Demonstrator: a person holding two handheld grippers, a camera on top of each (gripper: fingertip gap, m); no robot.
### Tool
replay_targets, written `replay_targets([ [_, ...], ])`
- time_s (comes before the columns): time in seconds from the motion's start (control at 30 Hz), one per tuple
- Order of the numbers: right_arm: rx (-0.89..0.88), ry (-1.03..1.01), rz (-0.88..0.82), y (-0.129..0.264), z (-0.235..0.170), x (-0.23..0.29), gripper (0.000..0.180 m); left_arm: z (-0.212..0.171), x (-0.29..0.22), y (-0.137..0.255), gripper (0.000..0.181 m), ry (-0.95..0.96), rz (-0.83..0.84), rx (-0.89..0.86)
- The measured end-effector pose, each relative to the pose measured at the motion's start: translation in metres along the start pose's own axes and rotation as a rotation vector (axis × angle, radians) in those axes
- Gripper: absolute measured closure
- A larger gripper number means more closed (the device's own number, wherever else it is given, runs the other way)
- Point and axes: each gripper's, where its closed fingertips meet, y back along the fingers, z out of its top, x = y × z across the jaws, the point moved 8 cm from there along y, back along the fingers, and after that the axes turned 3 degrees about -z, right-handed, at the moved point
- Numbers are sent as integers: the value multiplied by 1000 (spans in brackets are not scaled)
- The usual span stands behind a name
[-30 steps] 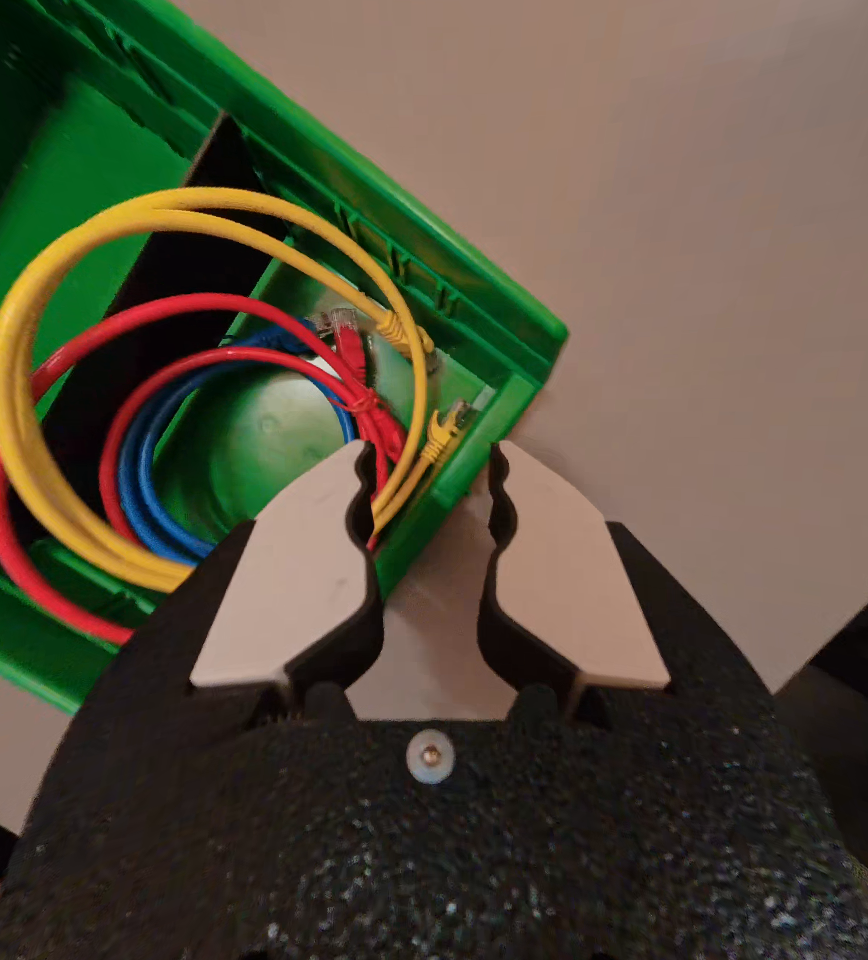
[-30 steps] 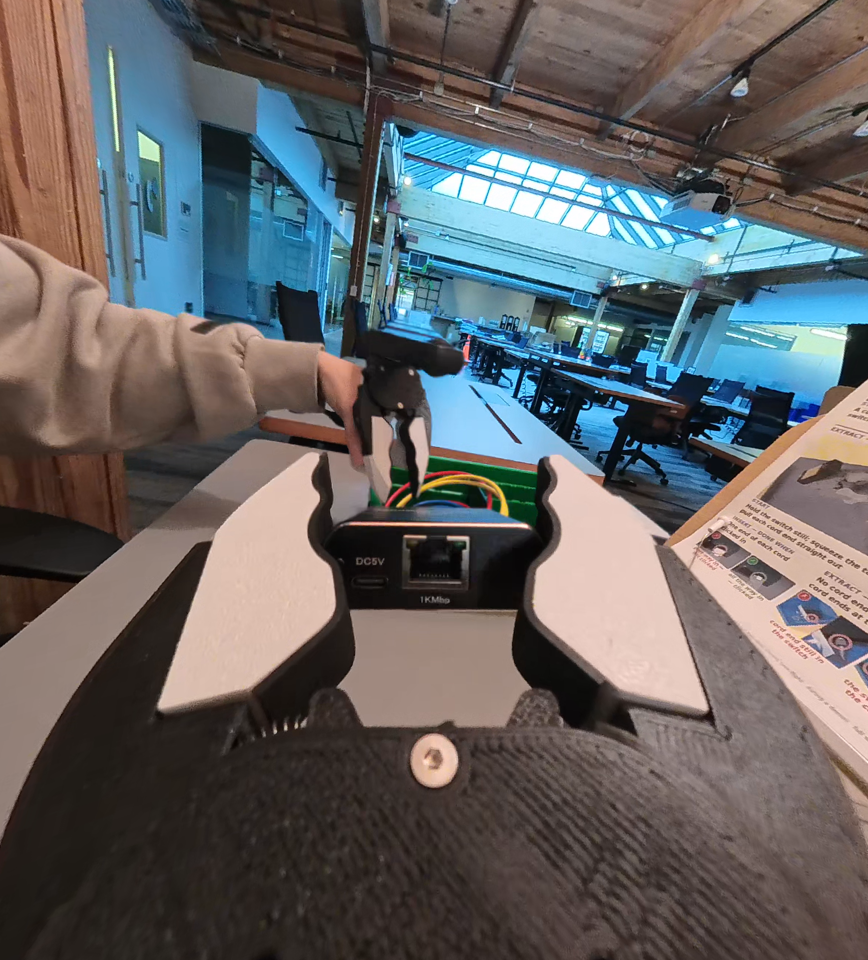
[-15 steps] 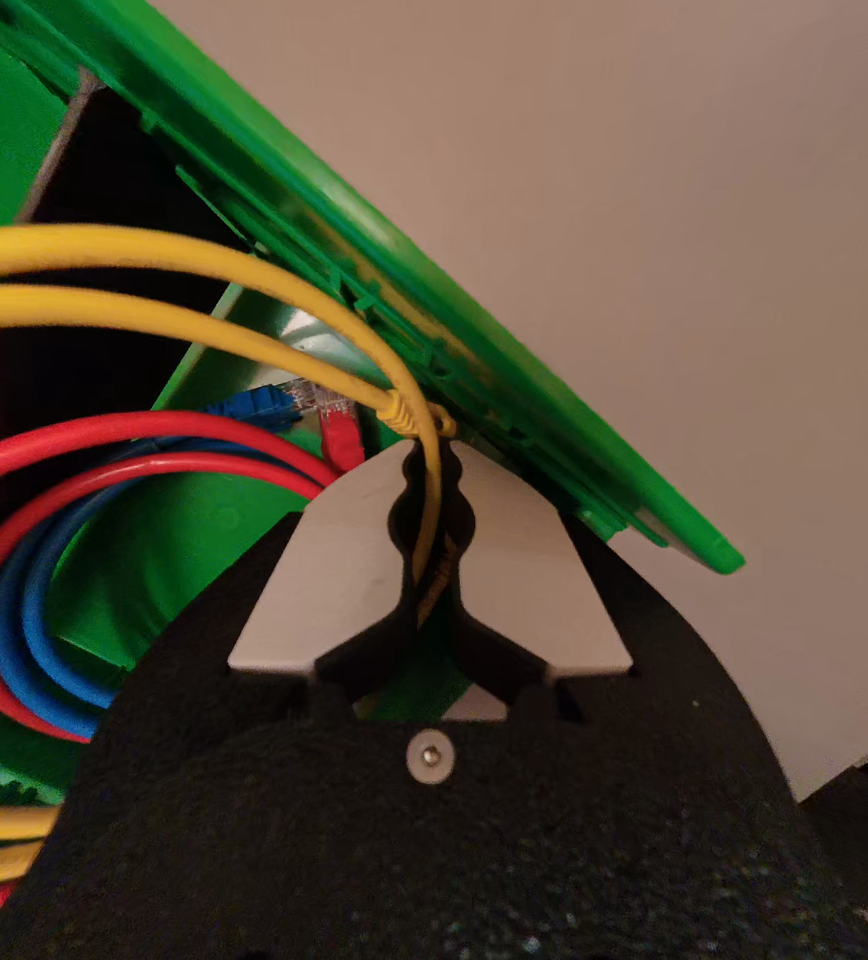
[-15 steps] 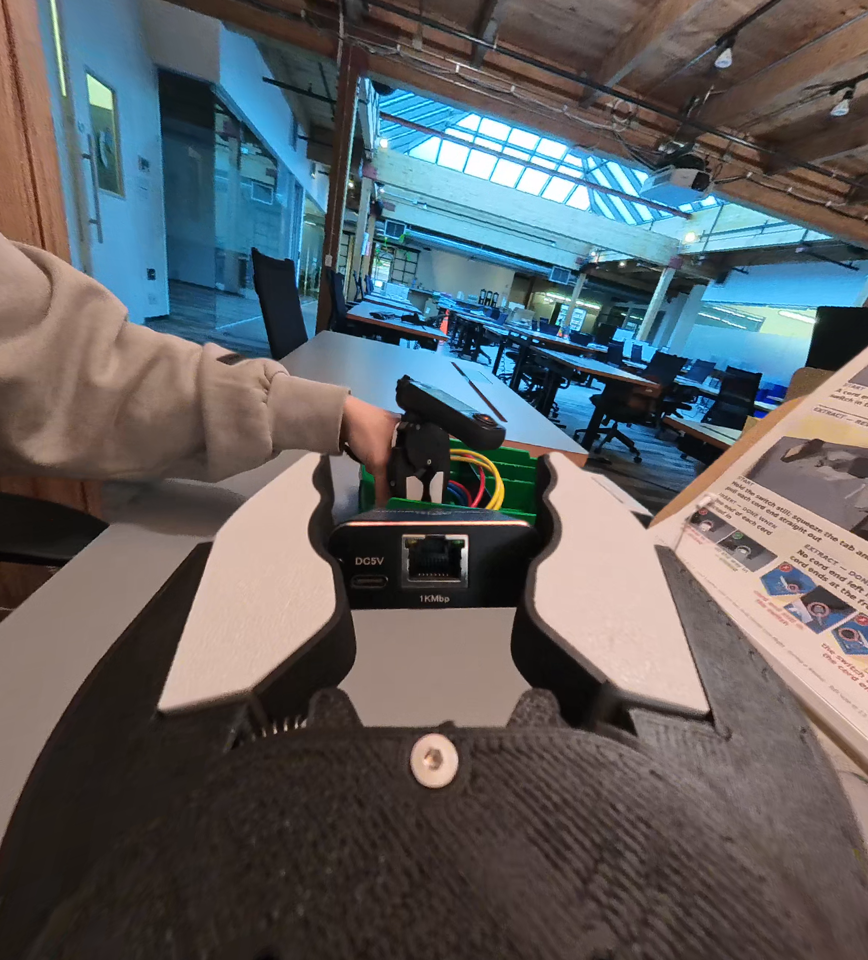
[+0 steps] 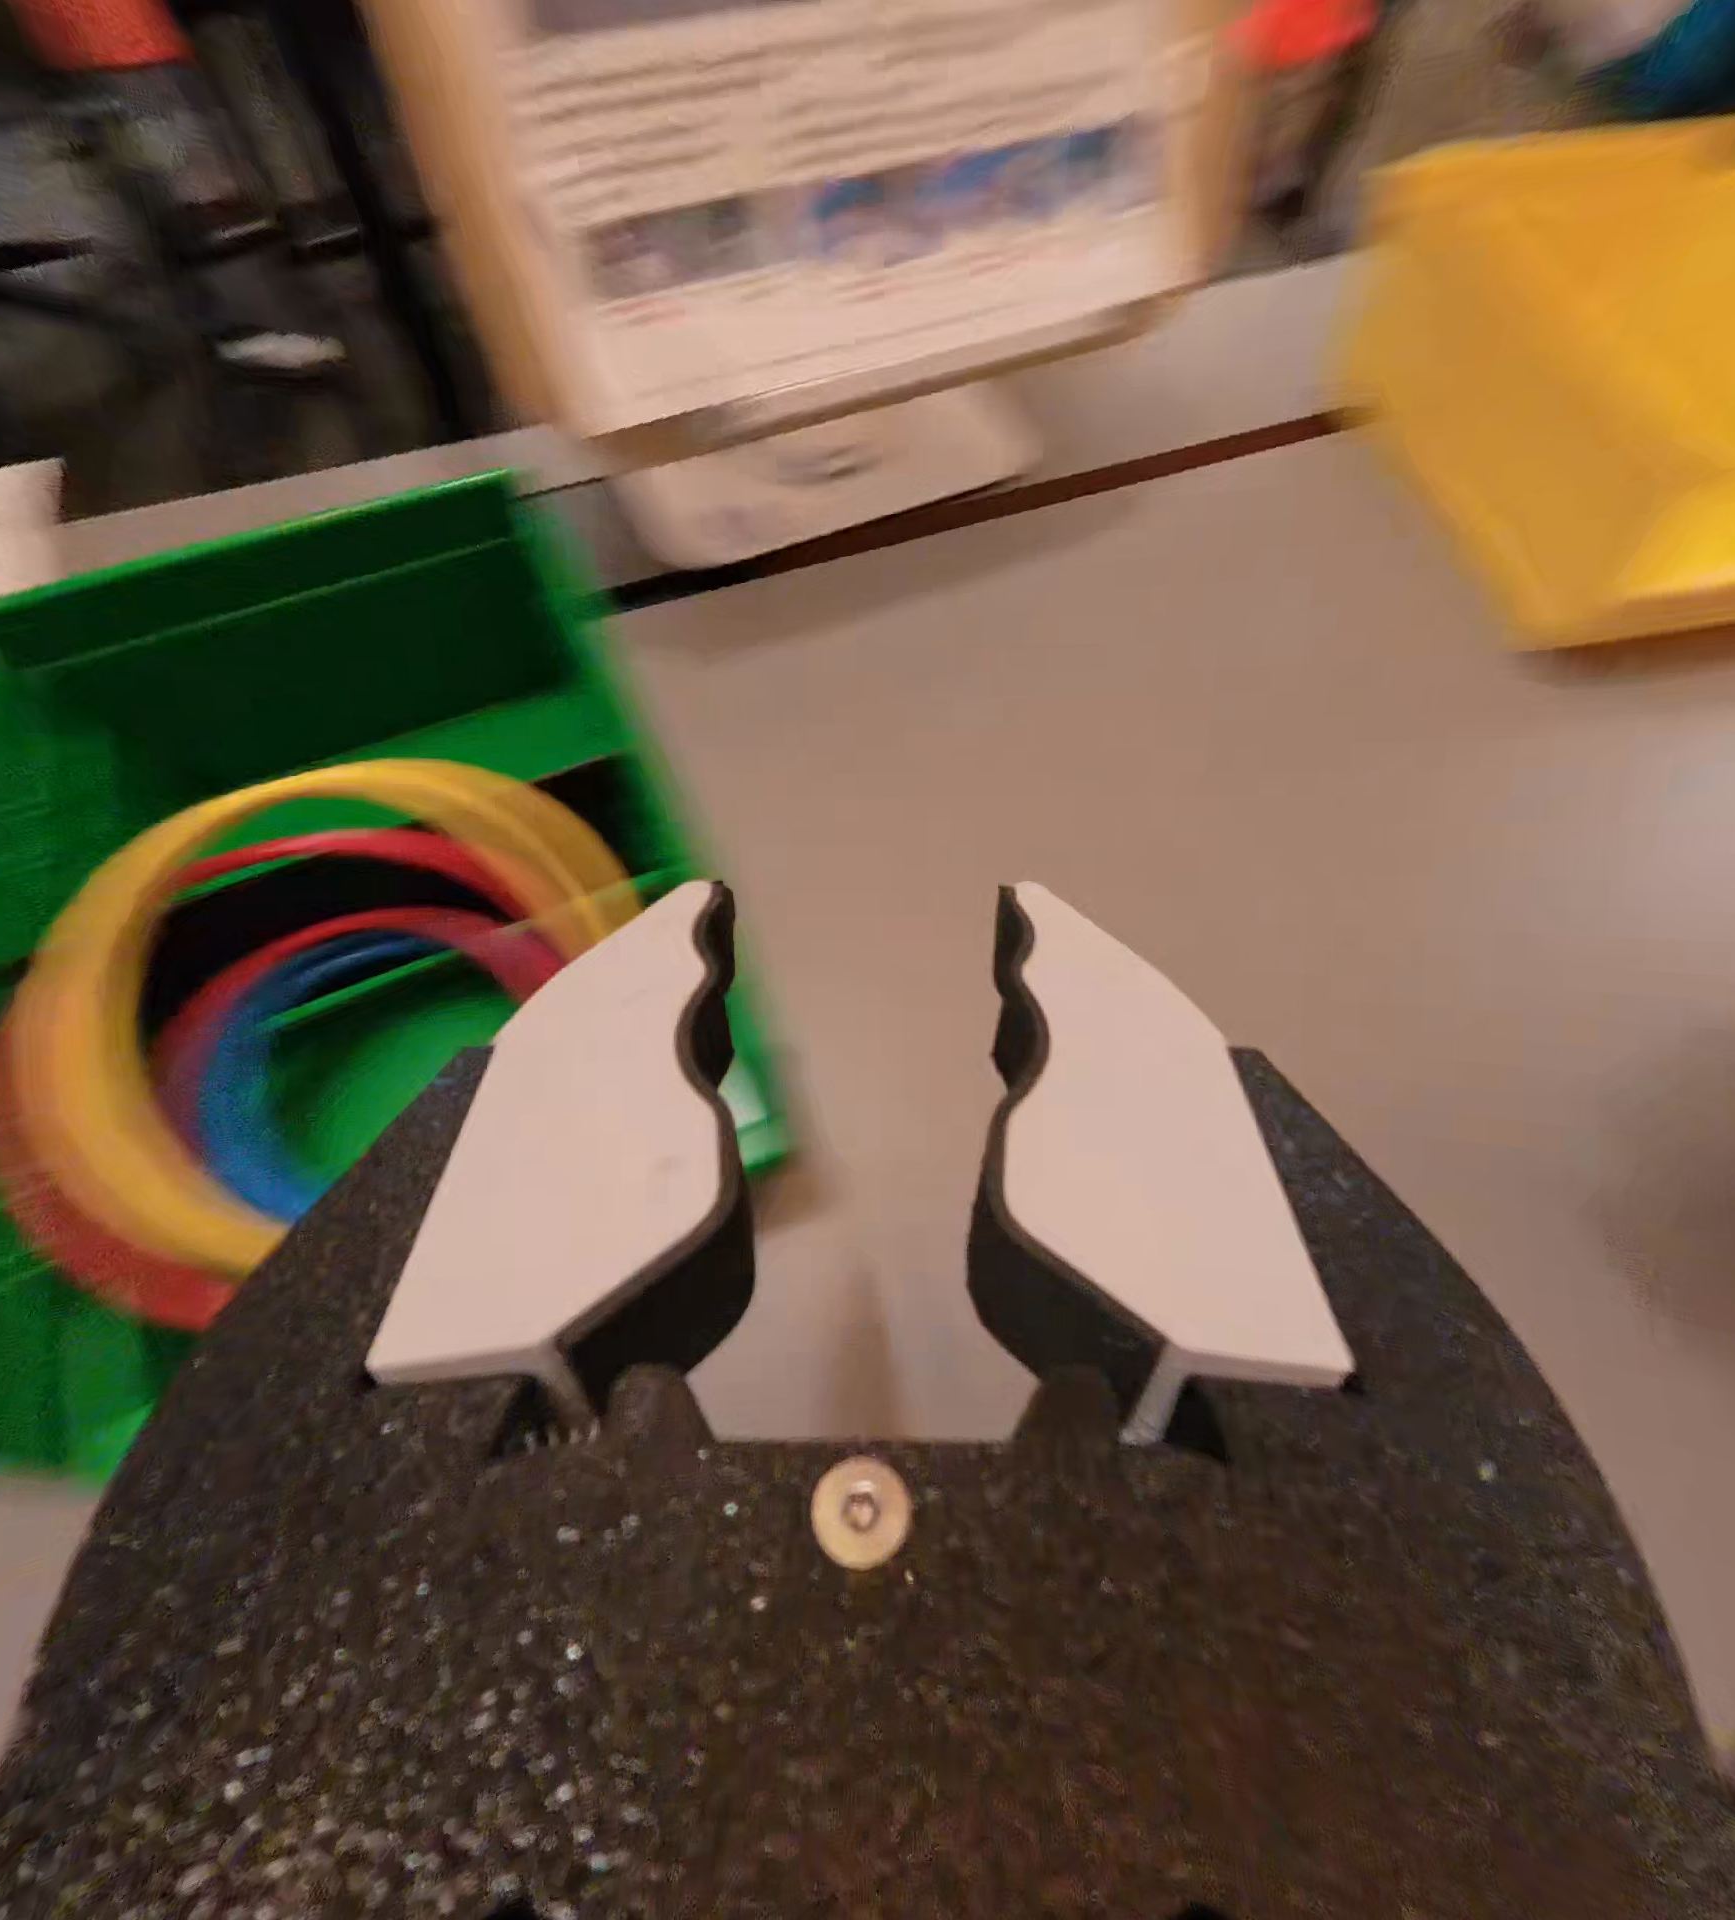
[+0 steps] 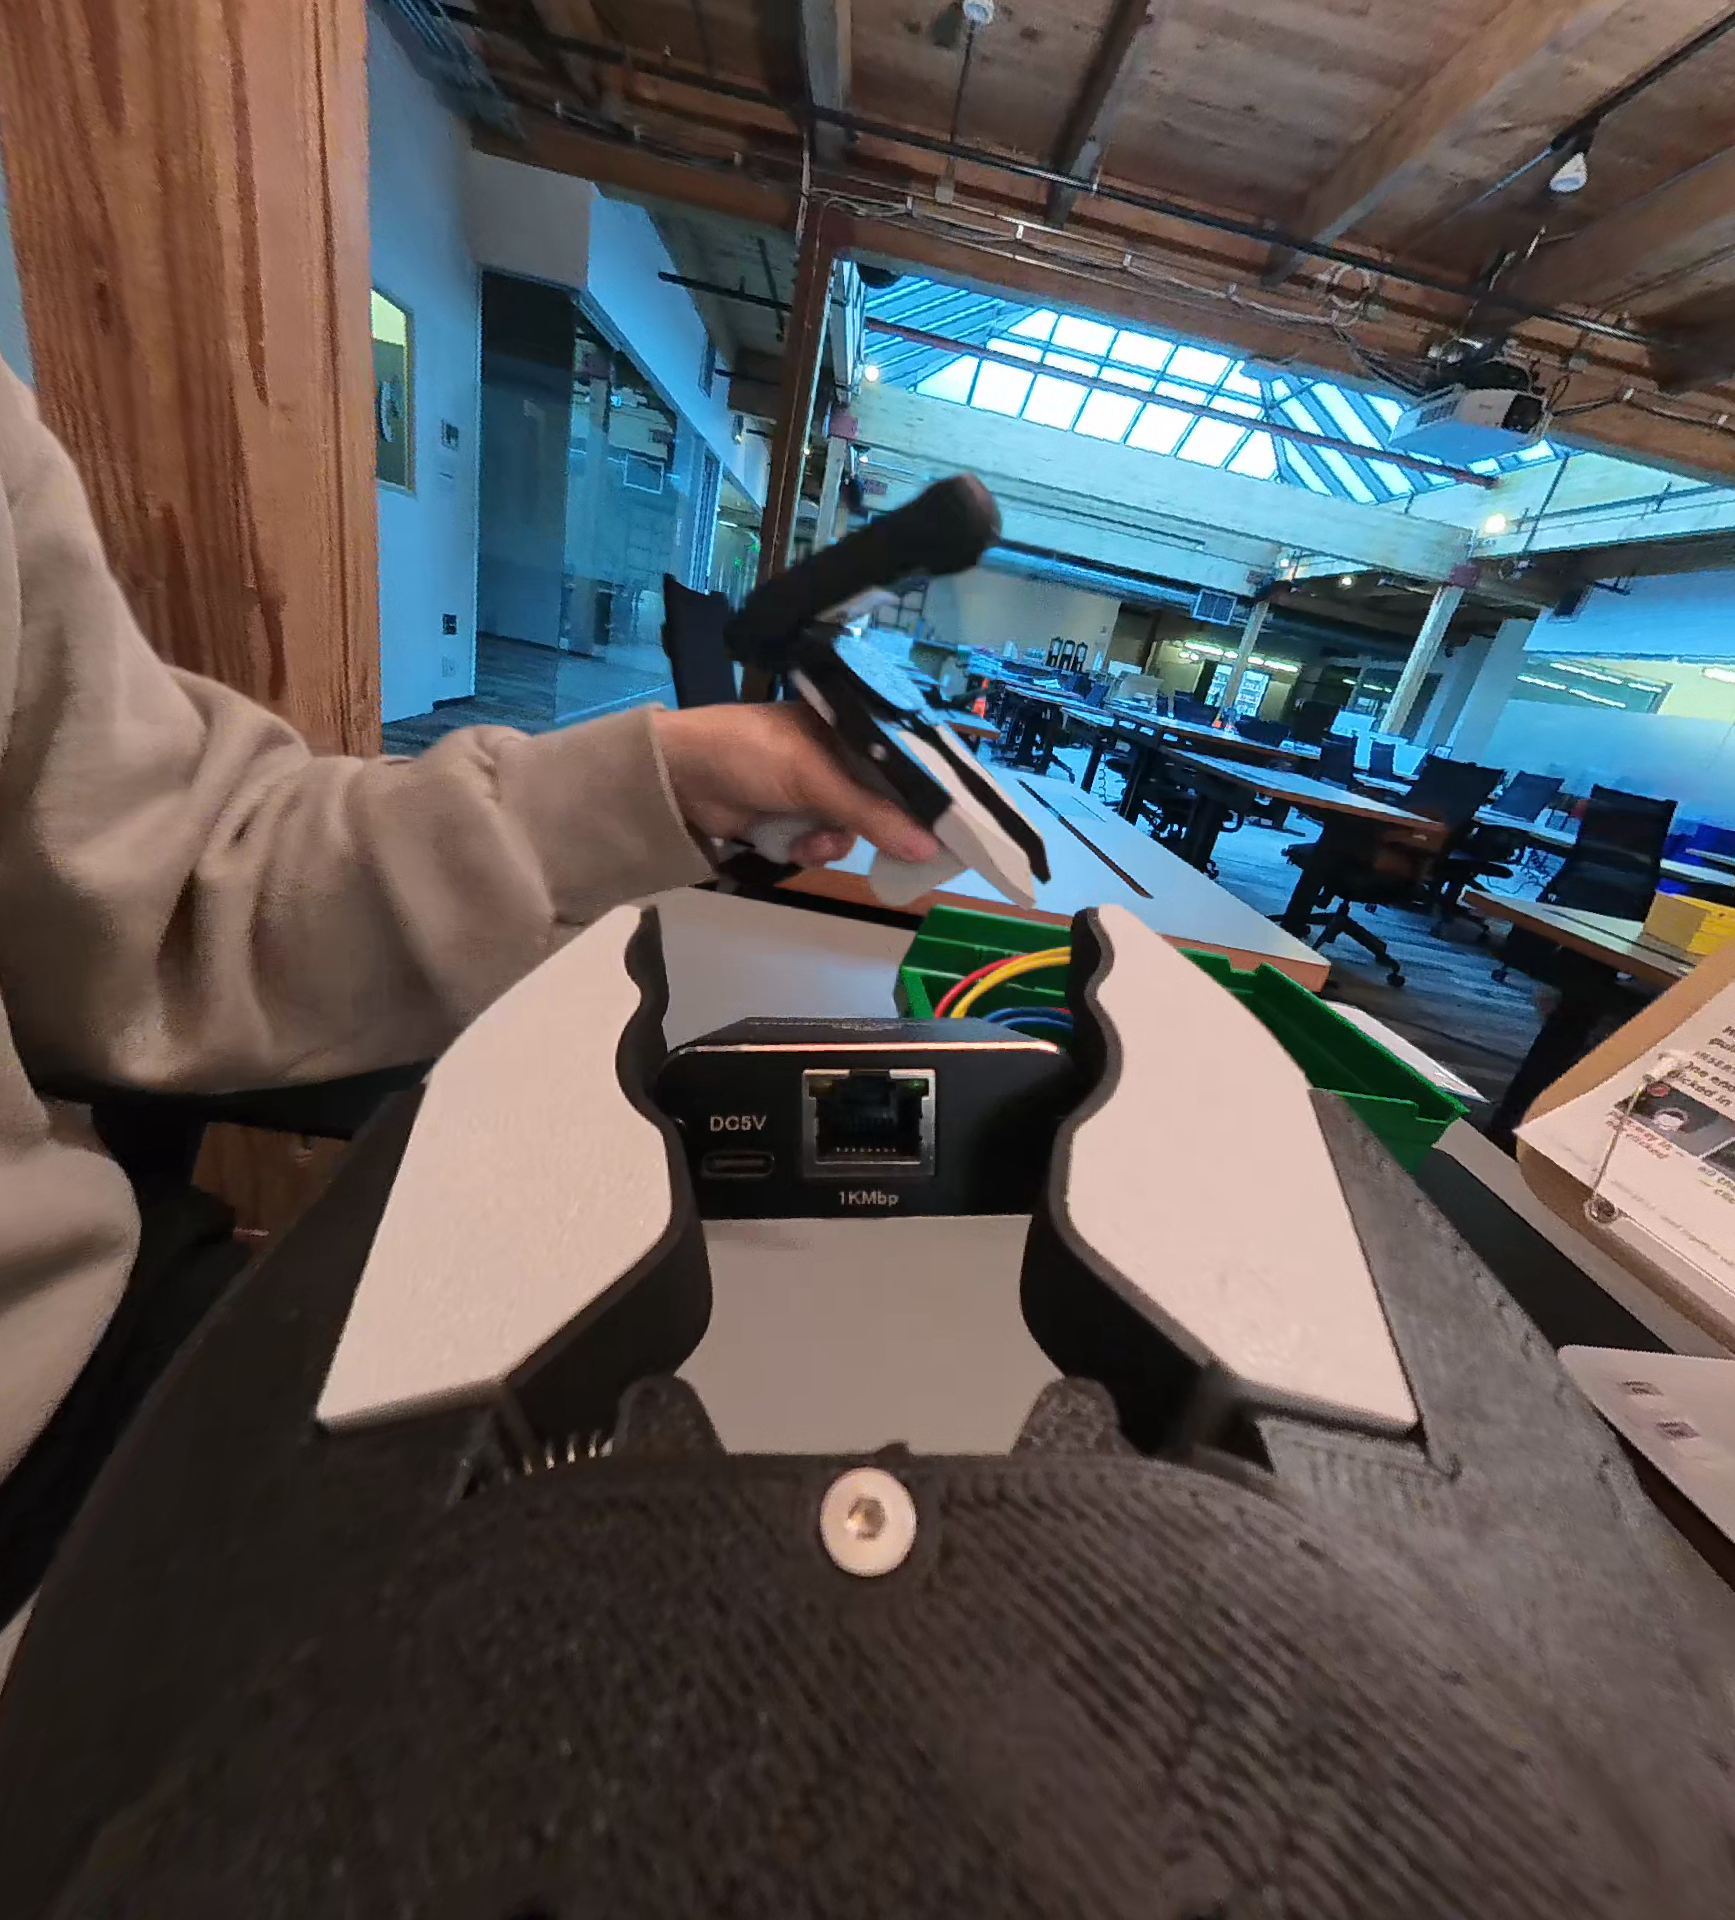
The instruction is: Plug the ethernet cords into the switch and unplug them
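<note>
Tabletop (image 5: 1102, 831): pale grey, seen blurred in the left wrist view.
Green bin (image 5: 250, 665): by the tabletop's far edge, holding coiled yellow (image 5: 63, 1039), red (image 5: 364, 925) and blue ethernet cords (image 5: 229, 1101).
Left claw (image 5: 863, 914): jaws spread apart, empty, held above the tabletop just beside the bin.
Right claw (image 6: 868, 925): clamped on the black switch (image 6: 863, 1132), its port facing the camera, with no cord in it.
Yellow bin (image 5: 1611, 364): far right corner.
Instruction board (image 5: 801, 187): upright beyond the far edge.
</note>
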Motion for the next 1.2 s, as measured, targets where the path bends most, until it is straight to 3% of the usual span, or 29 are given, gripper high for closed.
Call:
replay_targets([
  [0.1, -13, 8, 14, 2, 3, 12, 104, -7, -100, -1, 131, 66, -663, -90],
  [0.17, -12, 1, 38, 2, 4, 21, 104, -17, -153, -6, 130, 251, -1162, -60],
  [0.23, -16, 16, 42, 3, 5, 30, 104, -24, -179, -19, 124, 473, -1396, -31],
  [0.3, -27, 22, 21, 12, 10, 36, 104, -29, -191, -30, 137, 550, -1443, -34],
  [0.37, -24, 39, 5, 20, 15, 40, 104, -33, -202, -32, 135, 520, -1455, -20],
  [0.43, -18, 77, 11, 25, 21, 46, 104, -39, -213, -40, 100, 449, -1394, 58],
  [0.53, 19, 86, -5, 27, 21, 51, 104, -30, -226, -31, 123, 558, -1579, -18],
  [0.6, 15, 86, -1, 26, 20, 56, 104, -30, -234, -33, 147, 537, -1564, 2],
  [0.83, 299, 191, -107, 30, 6, 60, 105, -33, -228, -32, 155, 584, -1429, 78],
  [1.2, 170, 274, -143, 29, 29, 78, 104, -23, -238, -2, 156, 624, -1426, 68],
])
